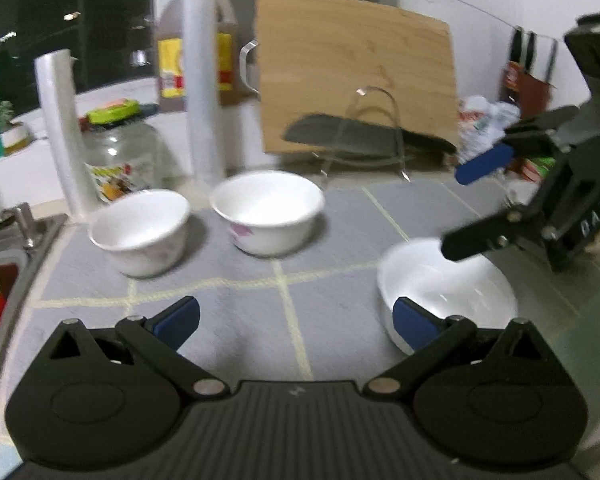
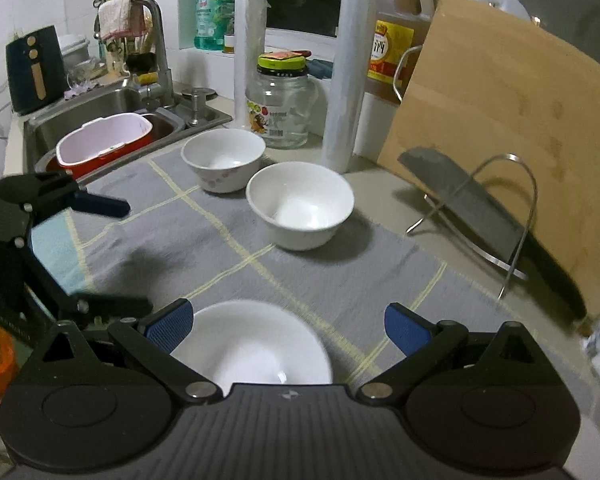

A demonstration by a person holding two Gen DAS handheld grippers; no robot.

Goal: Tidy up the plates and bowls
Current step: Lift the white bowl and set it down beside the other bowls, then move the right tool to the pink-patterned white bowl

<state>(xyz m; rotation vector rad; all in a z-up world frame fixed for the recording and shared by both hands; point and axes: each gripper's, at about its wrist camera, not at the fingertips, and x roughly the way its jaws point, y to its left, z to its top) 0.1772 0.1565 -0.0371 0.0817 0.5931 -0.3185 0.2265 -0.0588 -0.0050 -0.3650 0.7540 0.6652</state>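
Note:
Three white bowls stand on a grey checked cloth (image 2: 228,248). The near bowl (image 2: 252,348) lies just below my right gripper (image 2: 288,326), which is open with its left pad over the rim. In the left wrist view this bowl (image 1: 448,292) is at the right, beside my open, empty left gripper (image 1: 296,316). A plain bowl (image 2: 300,204) (image 1: 268,208) and a flower-printed bowl (image 2: 224,158) (image 1: 140,232) stand farther back, apart from each other. My right gripper (image 1: 468,208) also shows in the left wrist view, above the near bowl.
A wire rack (image 2: 480,220) holds a dark cleaver before a leaning wooden board (image 2: 500,120). Two white film rolls (image 2: 346,64), a glass jar (image 2: 282,108) and oil bottles (image 2: 396,36) stand behind the bowls. A sink (image 2: 112,108) with a pink tub (image 2: 104,140) is at the left.

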